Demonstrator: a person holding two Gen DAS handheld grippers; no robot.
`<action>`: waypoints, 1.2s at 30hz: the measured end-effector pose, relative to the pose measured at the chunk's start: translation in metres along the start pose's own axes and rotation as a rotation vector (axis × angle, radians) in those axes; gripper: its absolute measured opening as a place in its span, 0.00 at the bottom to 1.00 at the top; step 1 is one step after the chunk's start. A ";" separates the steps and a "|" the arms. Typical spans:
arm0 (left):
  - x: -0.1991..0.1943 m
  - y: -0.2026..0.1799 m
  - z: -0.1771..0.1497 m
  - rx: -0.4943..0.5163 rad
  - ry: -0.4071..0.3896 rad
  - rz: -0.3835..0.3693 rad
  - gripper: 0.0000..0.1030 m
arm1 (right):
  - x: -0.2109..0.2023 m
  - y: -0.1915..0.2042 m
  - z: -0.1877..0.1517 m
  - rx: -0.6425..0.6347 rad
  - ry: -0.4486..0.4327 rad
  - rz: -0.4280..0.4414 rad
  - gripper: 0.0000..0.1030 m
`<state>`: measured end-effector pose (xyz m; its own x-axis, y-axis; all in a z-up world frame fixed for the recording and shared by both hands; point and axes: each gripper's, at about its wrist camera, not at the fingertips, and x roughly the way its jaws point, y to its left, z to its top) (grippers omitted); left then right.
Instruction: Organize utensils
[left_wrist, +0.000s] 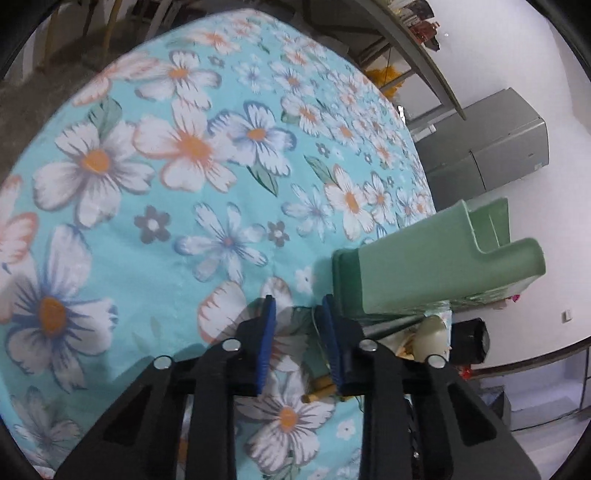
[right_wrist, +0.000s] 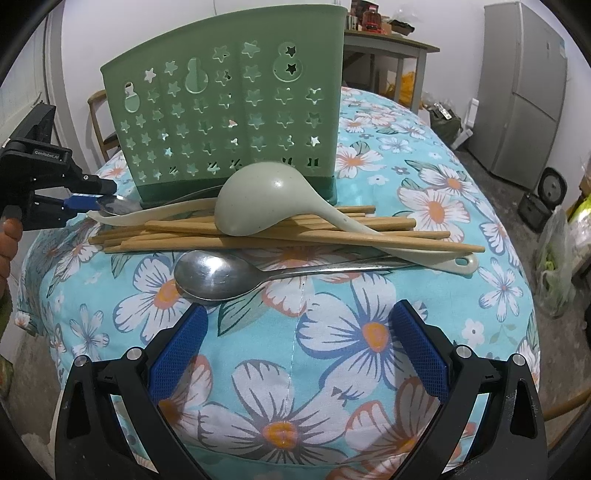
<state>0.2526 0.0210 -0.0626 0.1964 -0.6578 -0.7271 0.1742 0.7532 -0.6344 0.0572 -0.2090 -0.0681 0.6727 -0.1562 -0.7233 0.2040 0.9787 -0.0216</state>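
Note:
A green utensil holder (right_wrist: 236, 110) with star cutouts stands upright on the floral tablecloth. In front of it lie several wooden chopsticks (right_wrist: 280, 236), a pale green ladle (right_wrist: 266, 203), a cream spatula (right_wrist: 155, 215) and a large steel spoon (right_wrist: 218, 275). A second steel spoon (right_wrist: 115, 205) lies at the left. My right gripper (right_wrist: 297, 354) is open and empty, just short of the large spoon. My left gripper (left_wrist: 297, 347) is narrowly open beside the holder (left_wrist: 424, 266); in the right wrist view its fingertips (right_wrist: 92, 194) sit at the second spoon's bowl.
The round table (left_wrist: 155, 206) carries a blue floral cloth. A grey fridge (right_wrist: 524, 88) stands at the right, a grey side table (right_wrist: 388, 48) behind. Bags and a rice cooker (right_wrist: 550, 184) sit on the floor at the right.

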 end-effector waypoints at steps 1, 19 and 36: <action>0.002 -0.002 -0.001 0.001 0.013 0.004 0.21 | 0.000 0.000 0.000 0.000 0.001 -0.001 0.93; -0.029 -0.028 -0.013 0.120 -0.192 0.051 0.02 | -0.003 0.000 -0.001 -0.006 0.011 0.002 0.93; -0.139 0.005 -0.046 0.105 -0.551 0.193 0.02 | -0.057 0.097 0.029 -0.367 -0.253 0.109 0.76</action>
<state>0.1818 0.1166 0.0233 0.7014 -0.4340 -0.5653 0.1747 0.8737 -0.4541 0.0597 -0.1087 -0.0093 0.8383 -0.0324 -0.5442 -0.1124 0.9665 -0.2306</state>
